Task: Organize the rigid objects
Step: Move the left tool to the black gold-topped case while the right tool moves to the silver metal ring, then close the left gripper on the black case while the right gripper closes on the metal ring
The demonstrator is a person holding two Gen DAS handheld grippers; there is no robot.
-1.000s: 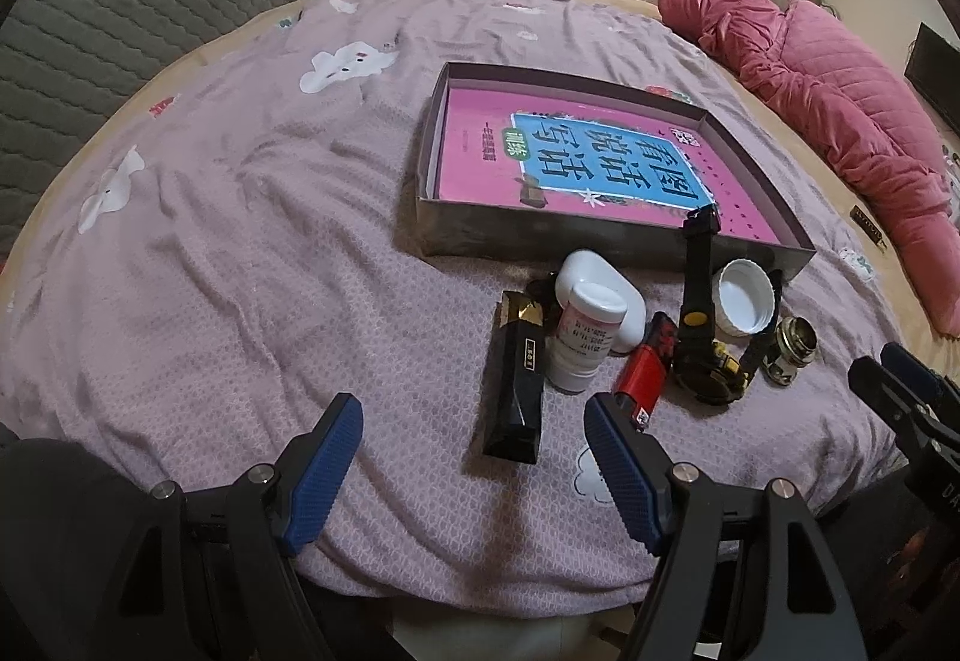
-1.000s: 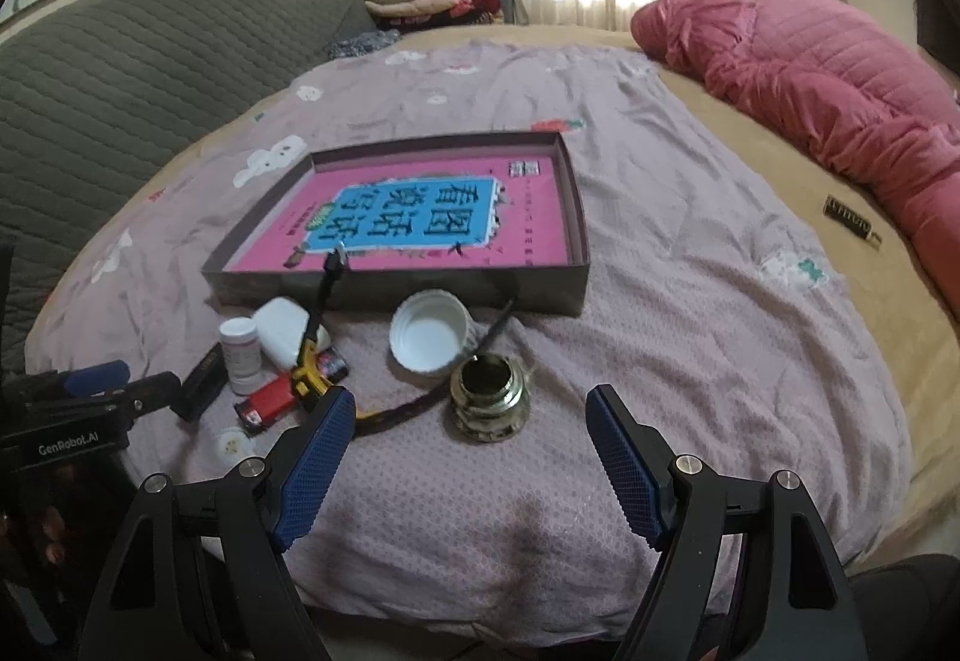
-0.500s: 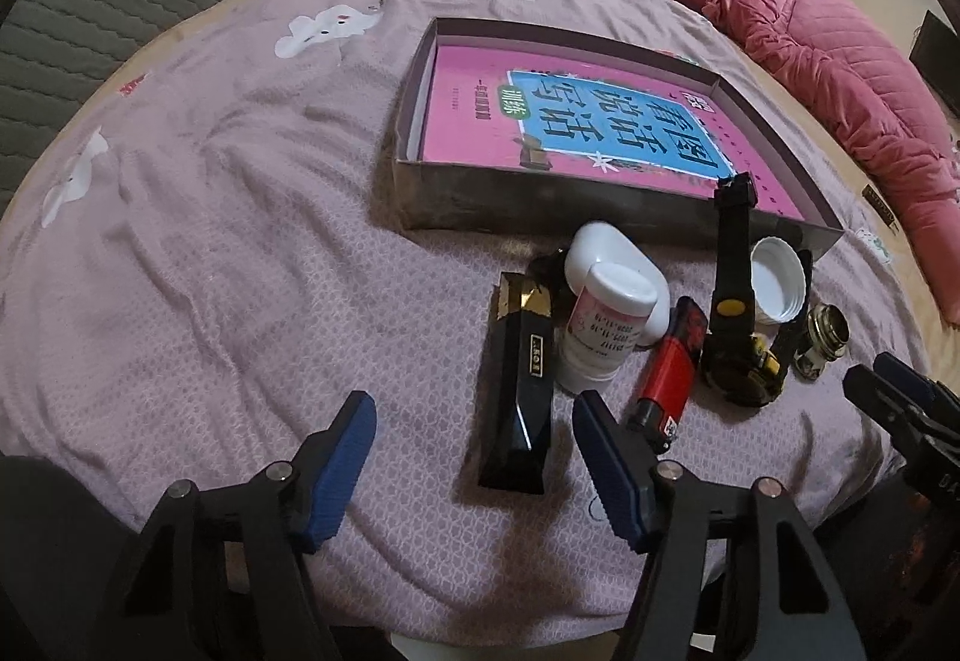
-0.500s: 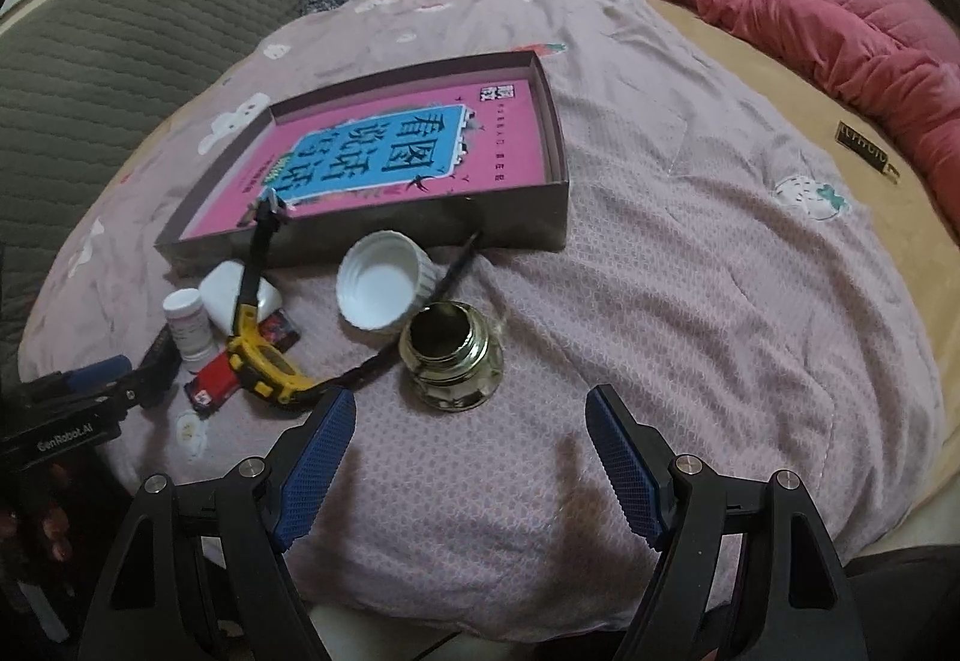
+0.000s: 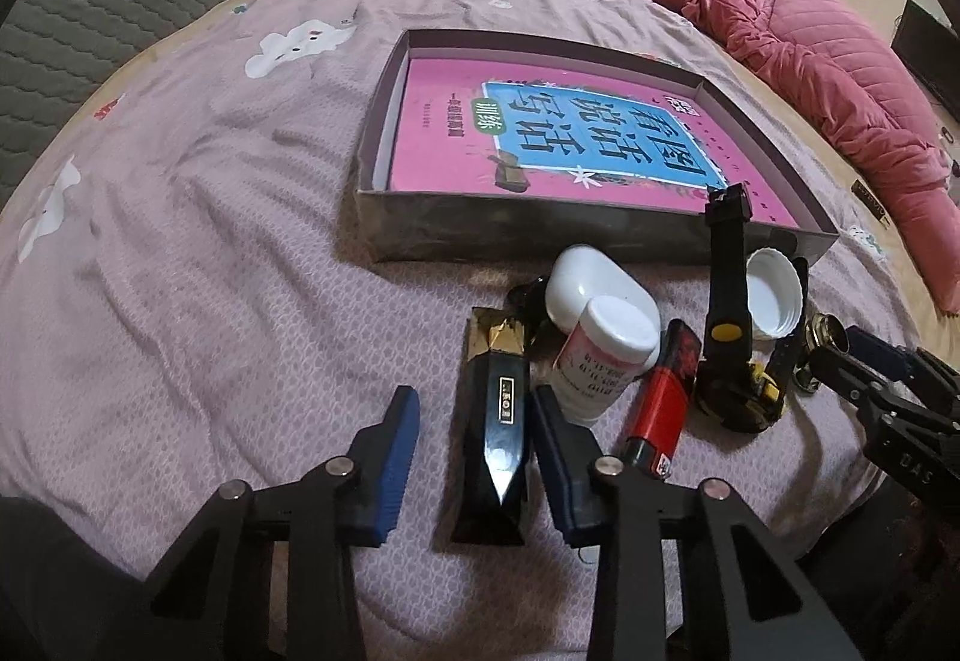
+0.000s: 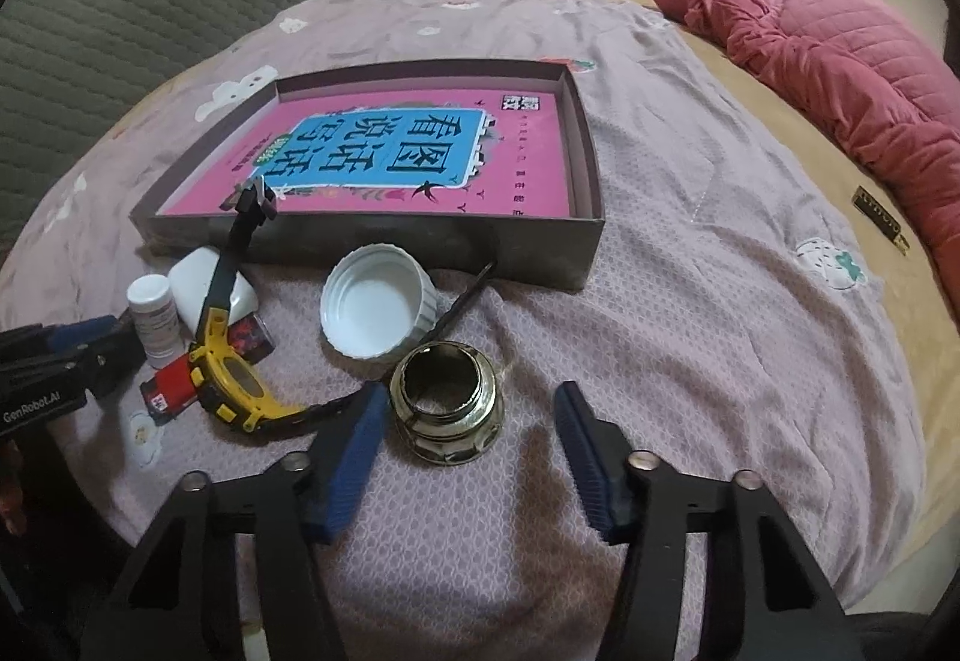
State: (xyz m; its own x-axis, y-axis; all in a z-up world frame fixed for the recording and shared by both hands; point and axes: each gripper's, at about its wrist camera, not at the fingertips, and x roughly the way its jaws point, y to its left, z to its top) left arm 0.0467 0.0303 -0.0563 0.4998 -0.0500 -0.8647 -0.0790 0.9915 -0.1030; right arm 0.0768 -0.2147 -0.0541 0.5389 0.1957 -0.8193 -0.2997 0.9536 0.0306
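Note:
A shallow grey box (image 5: 540, 241) holding a pink book (image 5: 576, 145) lies on the purple bedspread. In front of it lie a black faceted case (image 5: 495, 421), a white pill bottle (image 5: 600, 355), a white case (image 5: 582, 283), a red lighter (image 5: 657, 391), a yellow-black watch (image 5: 726, 337), a white lid (image 5: 774, 292) and a metal ring fitting (image 6: 447, 400). My left gripper (image 5: 474, 433) is open, its fingers on either side of the black case. My right gripper (image 6: 471, 439) is open, just in front of the metal fitting (image 5: 822, 340).
The box (image 6: 372, 235) also shows in the right wrist view with the watch (image 6: 231, 361), lid (image 6: 375, 301) and bottle (image 6: 153, 316). A pink quilt (image 6: 840, 37) lies at the right, a grey headboard (image 6: 120, 1) at the left. A small dark bar (image 6: 879, 220) lies on the tan sheet.
Both grippers have moved forward and down. The left one now straddles the black case and its fingers have narrowed. The right one has come close to the metal fitting.

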